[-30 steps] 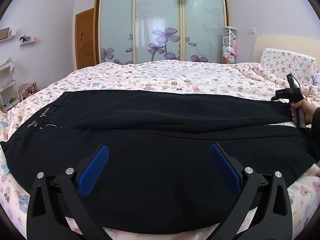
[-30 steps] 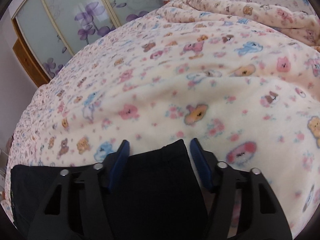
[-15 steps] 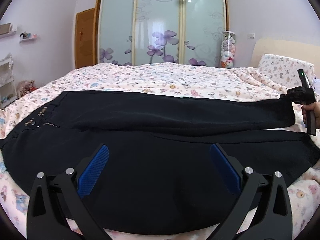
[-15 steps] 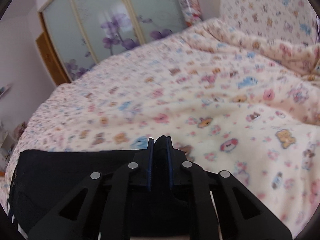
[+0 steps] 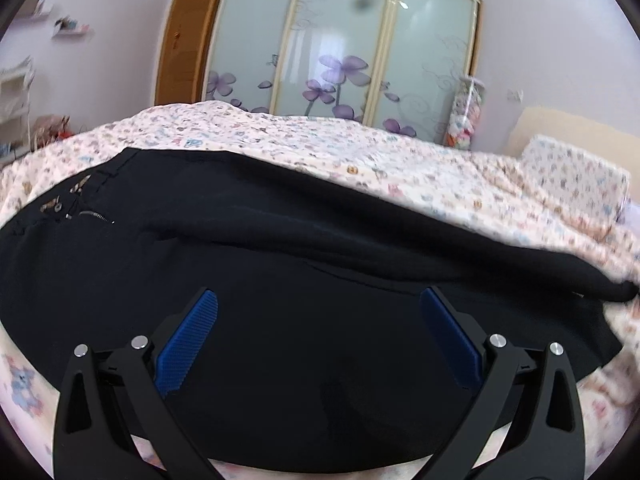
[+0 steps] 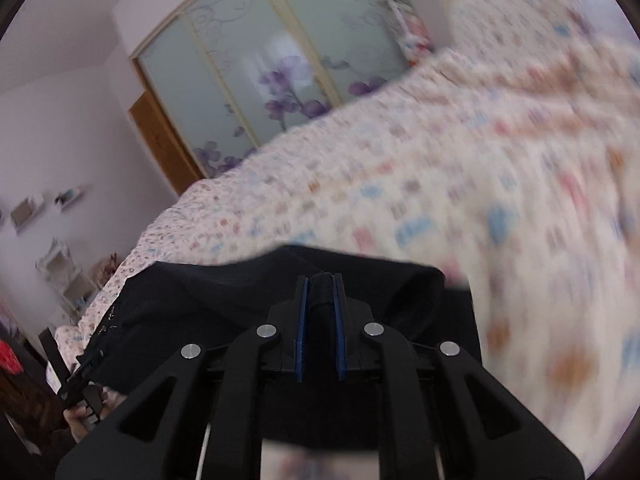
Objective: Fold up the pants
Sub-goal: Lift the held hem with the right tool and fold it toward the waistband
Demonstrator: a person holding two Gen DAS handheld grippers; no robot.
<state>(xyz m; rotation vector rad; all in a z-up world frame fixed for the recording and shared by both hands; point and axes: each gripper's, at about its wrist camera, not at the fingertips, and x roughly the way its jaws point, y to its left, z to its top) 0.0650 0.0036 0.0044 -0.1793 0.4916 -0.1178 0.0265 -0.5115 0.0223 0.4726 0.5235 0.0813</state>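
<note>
A bed (image 5: 420, 168) covered by a cream blanket (image 6: 460, 200) printed with small pastel bears carries the black pants (image 5: 260, 280), which lie spread lengthwise across its near side, waistband and zipper to the left; a matching pillow (image 5: 576, 176) rests far right.

Black angular left claw (image 5: 318, 334), ribbed blue pads (image 5: 187, 345), silver screws, matching right claw (image 6: 319, 280)

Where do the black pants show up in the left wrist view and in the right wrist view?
Left wrist view: the black pants fill the middle and lower picture, waistband at left, under the open left gripper.
Right wrist view: low centre, a fold of the pants pinched in the shut right gripper.
Shared landmark: the flowered glass wardrobe doors behind the bed.
</note>
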